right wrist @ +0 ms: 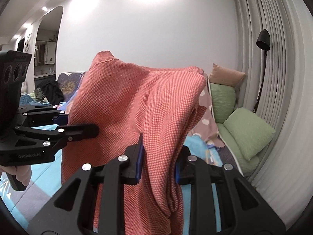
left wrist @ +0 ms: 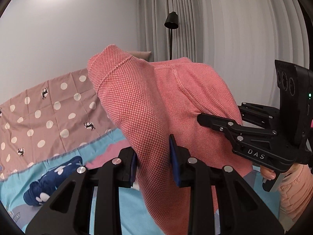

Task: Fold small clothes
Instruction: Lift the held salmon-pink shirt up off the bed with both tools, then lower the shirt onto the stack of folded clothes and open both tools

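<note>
left gripper (left wrist: pixel 153 154) clamps coral waffle-knit garment (left wrist: pixel 156 105) | right gripper (right wrist: pixel 159 157) clamps it too | raised off bed, likely to spread it

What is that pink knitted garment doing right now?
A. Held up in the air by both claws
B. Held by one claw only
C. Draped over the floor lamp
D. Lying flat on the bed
A: the pink garment hangs lifted above the bed, with the left claw and the right claw each pinching a bunch of its fabric.
</note>
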Action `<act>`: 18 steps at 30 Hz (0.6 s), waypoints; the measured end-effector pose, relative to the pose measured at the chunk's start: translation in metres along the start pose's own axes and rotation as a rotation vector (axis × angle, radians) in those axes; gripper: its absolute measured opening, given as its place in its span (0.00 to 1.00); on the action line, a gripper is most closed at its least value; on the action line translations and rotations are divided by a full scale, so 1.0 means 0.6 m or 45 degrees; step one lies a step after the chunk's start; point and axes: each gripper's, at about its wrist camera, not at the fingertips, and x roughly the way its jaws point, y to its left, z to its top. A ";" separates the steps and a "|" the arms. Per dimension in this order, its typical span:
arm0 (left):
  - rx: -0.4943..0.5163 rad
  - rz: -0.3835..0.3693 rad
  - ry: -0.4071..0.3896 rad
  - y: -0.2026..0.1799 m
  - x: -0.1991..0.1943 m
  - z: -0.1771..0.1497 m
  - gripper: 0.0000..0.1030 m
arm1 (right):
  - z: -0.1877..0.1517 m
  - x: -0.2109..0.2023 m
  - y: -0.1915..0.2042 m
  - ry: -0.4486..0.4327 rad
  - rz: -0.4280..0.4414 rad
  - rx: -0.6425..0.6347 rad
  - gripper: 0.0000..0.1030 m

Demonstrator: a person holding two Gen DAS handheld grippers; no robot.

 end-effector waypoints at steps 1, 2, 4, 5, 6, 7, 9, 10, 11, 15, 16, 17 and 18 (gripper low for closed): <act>-0.004 0.001 0.001 0.005 0.013 0.009 0.29 | 0.009 0.013 -0.009 0.004 -0.005 0.002 0.24; -0.007 0.001 0.002 0.008 0.023 0.017 0.29 | 0.017 0.027 -0.018 0.009 -0.012 0.005 0.24; -0.019 0.002 0.004 0.017 0.043 0.028 0.29 | 0.033 0.053 -0.034 0.012 -0.030 0.000 0.24; -0.022 0.005 0.007 0.021 0.053 0.034 0.29 | 0.041 0.065 -0.040 0.013 -0.039 -0.006 0.23; -0.024 0.010 0.010 0.025 0.063 0.038 0.29 | 0.050 0.079 -0.045 0.015 -0.052 -0.016 0.23; -0.026 0.021 0.015 0.031 0.076 0.042 0.29 | 0.057 0.094 -0.050 0.017 -0.062 -0.027 0.23; -0.034 0.037 0.027 0.042 0.097 0.048 0.29 | 0.068 0.123 -0.060 0.026 -0.074 -0.046 0.23; -0.040 0.047 0.031 0.048 0.106 0.051 0.29 | 0.072 0.136 -0.063 0.032 -0.077 -0.054 0.23; -0.046 0.056 0.035 0.055 0.115 0.052 0.29 | 0.076 0.153 -0.065 0.040 -0.079 -0.063 0.23; -0.087 0.097 0.060 0.090 0.163 0.058 0.29 | 0.086 0.226 -0.074 0.081 -0.095 -0.075 0.23; -0.095 0.116 0.075 0.102 0.183 0.060 0.29 | 0.087 0.249 -0.076 0.096 -0.101 -0.071 0.23; -0.106 0.130 0.093 0.112 0.200 0.060 0.29 | 0.089 0.268 -0.080 0.109 -0.106 -0.069 0.23; -0.118 0.136 0.108 0.120 0.213 0.060 0.29 | 0.089 0.295 -0.083 0.131 -0.116 -0.067 0.23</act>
